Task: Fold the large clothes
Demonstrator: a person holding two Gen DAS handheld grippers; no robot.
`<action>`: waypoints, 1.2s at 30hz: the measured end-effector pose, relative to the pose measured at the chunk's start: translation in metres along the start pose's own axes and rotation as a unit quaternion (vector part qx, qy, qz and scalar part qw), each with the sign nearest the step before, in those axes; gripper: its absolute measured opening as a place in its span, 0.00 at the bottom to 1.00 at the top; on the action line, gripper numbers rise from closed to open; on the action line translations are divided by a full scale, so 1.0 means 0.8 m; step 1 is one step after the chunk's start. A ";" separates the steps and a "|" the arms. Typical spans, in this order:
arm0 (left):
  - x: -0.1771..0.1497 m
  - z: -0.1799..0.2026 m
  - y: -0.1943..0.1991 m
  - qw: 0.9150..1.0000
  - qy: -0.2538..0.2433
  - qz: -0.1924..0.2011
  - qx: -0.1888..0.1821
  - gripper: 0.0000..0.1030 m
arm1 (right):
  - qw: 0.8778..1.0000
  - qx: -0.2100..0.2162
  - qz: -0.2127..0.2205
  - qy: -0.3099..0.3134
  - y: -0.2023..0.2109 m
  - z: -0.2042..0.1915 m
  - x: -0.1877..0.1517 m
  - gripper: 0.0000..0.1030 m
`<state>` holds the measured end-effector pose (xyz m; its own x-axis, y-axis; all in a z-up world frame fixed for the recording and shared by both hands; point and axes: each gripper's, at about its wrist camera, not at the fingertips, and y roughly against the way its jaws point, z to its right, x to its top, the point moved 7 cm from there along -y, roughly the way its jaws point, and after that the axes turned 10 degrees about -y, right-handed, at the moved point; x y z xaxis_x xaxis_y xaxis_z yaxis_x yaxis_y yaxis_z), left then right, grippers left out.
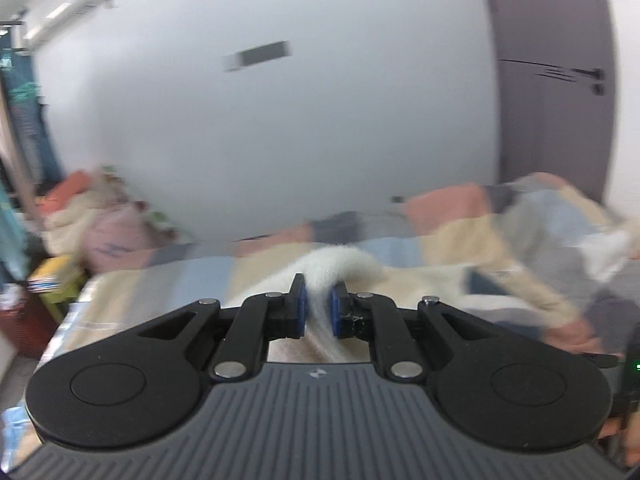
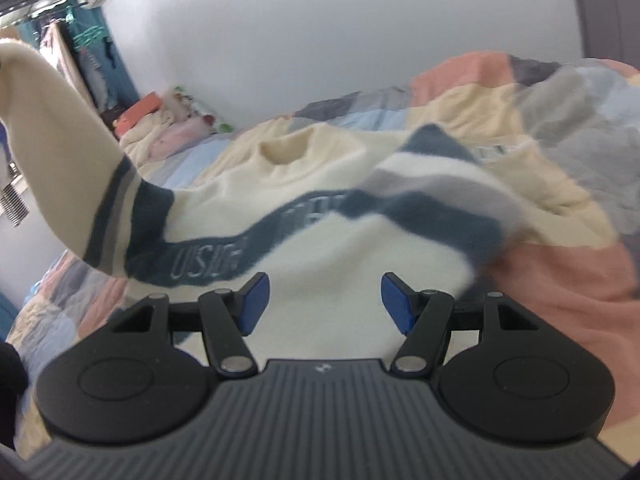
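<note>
A cream sweater [image 2: 320, 216] with a dark blue lettered band lies spread on the bed, neck hole facing away. Its left sleeve [image 2: 60, 128] is lifted up at the left of the right wrist view. My left gripper [image 1: 319, 300] is shut on the cream sleeve cloth [image 1: 340, 264], which bunches up between the blue pads [image 1: 301, 304]. My right gripper [image 2: 324, 300] is open and empty, just above the sweater's lower body. The right sleeve [image 2: 440, 200] lies folded across the chest.
A patchwork quilt [image 2: 560, 280] in pink, yellow, blue and grey covers the bed. A bunched blanket [image 2: 580, 92] rises at the far right. A pile of clothes [image 2: 160, 128] sits by the wall at the far left. A grey door [image 1: 552, 80] stands behind.
</note>
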<state>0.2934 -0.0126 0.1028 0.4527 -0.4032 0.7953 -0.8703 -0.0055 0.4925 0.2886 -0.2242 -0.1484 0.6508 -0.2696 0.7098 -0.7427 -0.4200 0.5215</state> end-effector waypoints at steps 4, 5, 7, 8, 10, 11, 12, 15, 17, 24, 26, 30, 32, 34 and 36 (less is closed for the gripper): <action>-0.013 0.113 -0.024 0.997 0.025 -0.004 -0.075 0.14 | 0.999 -0.010 0.010 -0.048 0.024 0.042 0.006 0.64; -0.019 0.140 -0.031 0.995 0.028 -0.007 -0.090 0.14 | 0.998 -0.010 0.012 -0.060 0.030 0.051 0.007 0.64; -0.037 0.185 -0.048 0.993 0.040 -0.012 -0.108 0.14 | 0.996 -0.012 0.021 -0.084 0.042 0.069 0.011 0.64; -0.048 0.204 -0.055 0.992 0.051 -0.015 -0.115 0.14 | 0.995 -0.014 0.025 -0.095 0.047 0.076 0.012 0.64; -0.077 0.238 -0.071 0.987 0.071 -0.029 -0.139 0.14 | 0.992 -0.013 0.033 -0.123 0.057 0.091 0.016 0.64; -0.094 0.253 -0.078 0.985 0.078 -0.036 -0.149 0.14 | 0.990 -0.011 0.037 -0.138 0.061 0.097 0.018 0.64; -0.110 0.268 -0.089 0.982 0.083 -0.045 -0.164 0.14 | 0.988 -0.008 0.040 -0.149 0.064 0.101 0.018 0.64; -0.145 0.299 -0.097 0.977 0.093 -0.058 -0.181 0.14 | 0.986 -0.010 0.047 -0.157 0.069 0.107 0.022 0.64; -0.164 0.301 -0.098 0.975 0.098 -0.060 -0.191 0.15 | 0.986 -0.010 0.046 -0.159 0.070 0.109 0.023 0.64; -0.182 0.259 -0.062 0.957 0.143 -0.058 -0.246 0.57 | 0.987 -0.011 0.049 -0.150 0.073 0.104 0.023 0.64; -0.193 0.236 -0.054 0.946 0.177 -0.055 -0.267 0.58 | 0.988 -0.004 0.050 -0.146 0.076 0.098 0.023 0.64; -0.216 0.179 -0.057 0.941 0.224 -0.048 -0.248 0.58 | 0.993 0.002 0.053 -0.102 0.076 0.069 0.018 0.64; -0.230 0.153 -0.069 0.943 0.241 -0.049 -0.226 0.58 | 0.996 0.008 0.049 -0.073 0.074 0.050 0.013 0.64; -0.242 0.133 -0.086 0.943 0.254 -0.057 -0.208 0.58 | 0.998 0.017 0.041 -0.044 0.069 0.029 0.006 0.64; -0.254 0.116 -0.104 0.941 0.269 -0.058 -0.195 0.58 | 0.999 0.018 0.032 -0.011 0.062 0.008 -0.003 0.64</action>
<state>0.2559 -0.0155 -0.1329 0.6649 0.1015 0.7400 -0.7185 0.3577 0.5965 0.2512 -0.2502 -0.1269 0.6052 -0.3157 0.7308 -0.7773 -0.4326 0.4568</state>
